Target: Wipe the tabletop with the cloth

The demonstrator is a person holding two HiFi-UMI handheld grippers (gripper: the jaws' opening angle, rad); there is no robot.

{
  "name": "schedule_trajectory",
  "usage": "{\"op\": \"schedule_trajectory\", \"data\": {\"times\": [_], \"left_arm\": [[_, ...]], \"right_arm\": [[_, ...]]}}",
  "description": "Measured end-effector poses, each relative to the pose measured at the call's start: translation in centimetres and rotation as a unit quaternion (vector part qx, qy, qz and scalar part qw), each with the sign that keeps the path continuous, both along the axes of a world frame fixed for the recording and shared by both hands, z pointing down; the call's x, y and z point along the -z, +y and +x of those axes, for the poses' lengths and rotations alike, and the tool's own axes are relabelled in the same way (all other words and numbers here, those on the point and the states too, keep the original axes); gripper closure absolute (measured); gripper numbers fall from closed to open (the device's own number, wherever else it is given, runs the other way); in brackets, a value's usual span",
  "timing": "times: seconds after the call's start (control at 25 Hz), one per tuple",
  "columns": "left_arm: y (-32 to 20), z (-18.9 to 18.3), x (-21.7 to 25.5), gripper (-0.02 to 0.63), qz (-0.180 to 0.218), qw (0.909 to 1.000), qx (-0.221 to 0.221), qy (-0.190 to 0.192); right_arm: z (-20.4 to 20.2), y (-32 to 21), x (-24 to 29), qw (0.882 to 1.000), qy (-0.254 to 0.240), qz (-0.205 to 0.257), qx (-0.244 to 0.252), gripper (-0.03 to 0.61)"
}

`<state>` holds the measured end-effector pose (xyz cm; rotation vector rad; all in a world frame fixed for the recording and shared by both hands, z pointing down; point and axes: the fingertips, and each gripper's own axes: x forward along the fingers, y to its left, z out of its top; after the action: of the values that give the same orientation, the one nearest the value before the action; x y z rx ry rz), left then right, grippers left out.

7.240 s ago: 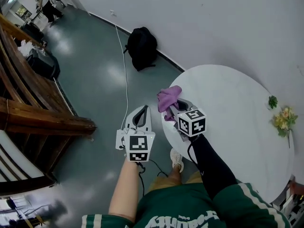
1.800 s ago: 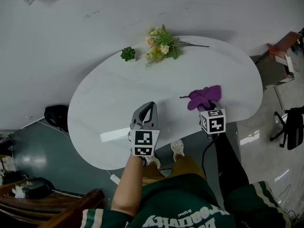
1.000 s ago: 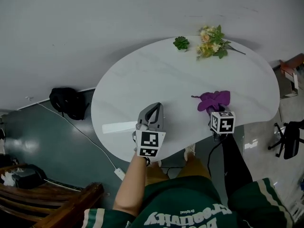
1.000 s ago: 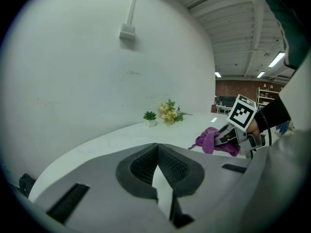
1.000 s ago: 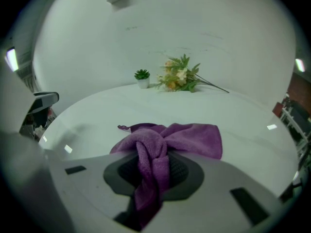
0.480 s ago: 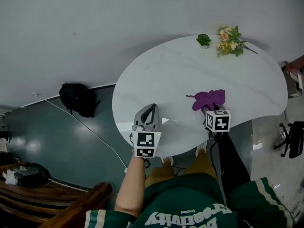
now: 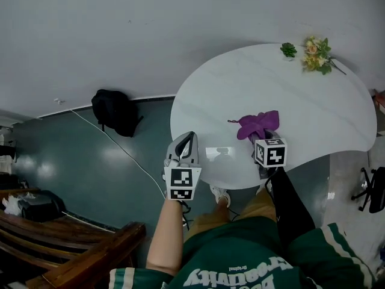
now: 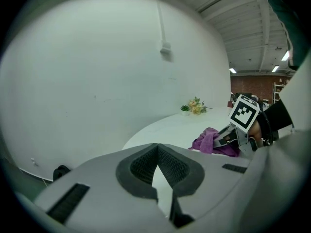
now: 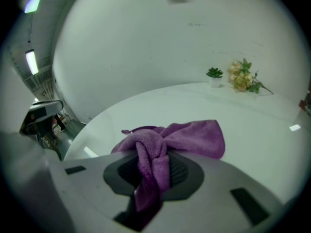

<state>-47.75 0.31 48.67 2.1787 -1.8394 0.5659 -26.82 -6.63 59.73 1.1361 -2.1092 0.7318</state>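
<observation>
Bunching up between the tight jaws of the right gripper (image 9: 153,165), the purple cloth (image 9: 197,137) is clamped and laid on the white tabletop (image 9: 257,125) near its front edge. The left gripper (image 8: 158,148) (jaws closed, nothing between them) is held off to the left. Flowers (image 9: 244,80) and a small plant (image 9: 214,73) are seen at the far rim.

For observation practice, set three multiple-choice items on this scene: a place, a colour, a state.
1. The flowers lie: A at the table's far edge; B at its near edge; C on the floor.
2. The cloth is: A white; B purple; C green.
3. The left tongs are: A wide open; B shut on the cloth; C shut, empty.
Answers: A, they lie across the table from the person; B, it shows purple in every view; C, the jaws meet with nothing between.
</observation>
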Motion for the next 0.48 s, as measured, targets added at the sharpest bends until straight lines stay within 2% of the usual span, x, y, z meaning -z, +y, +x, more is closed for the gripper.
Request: {"op": "schedule_trajectory", "data": {"times": [0.48], "left_arm": [[6.0,-9.1,-0.1,0.614,-0.003,0.9954,0.096,0.001]], "right_arm": [[-14.4,5.7,-0.2,0.993,-0.035,-0.017,0.107,0.491]]}}
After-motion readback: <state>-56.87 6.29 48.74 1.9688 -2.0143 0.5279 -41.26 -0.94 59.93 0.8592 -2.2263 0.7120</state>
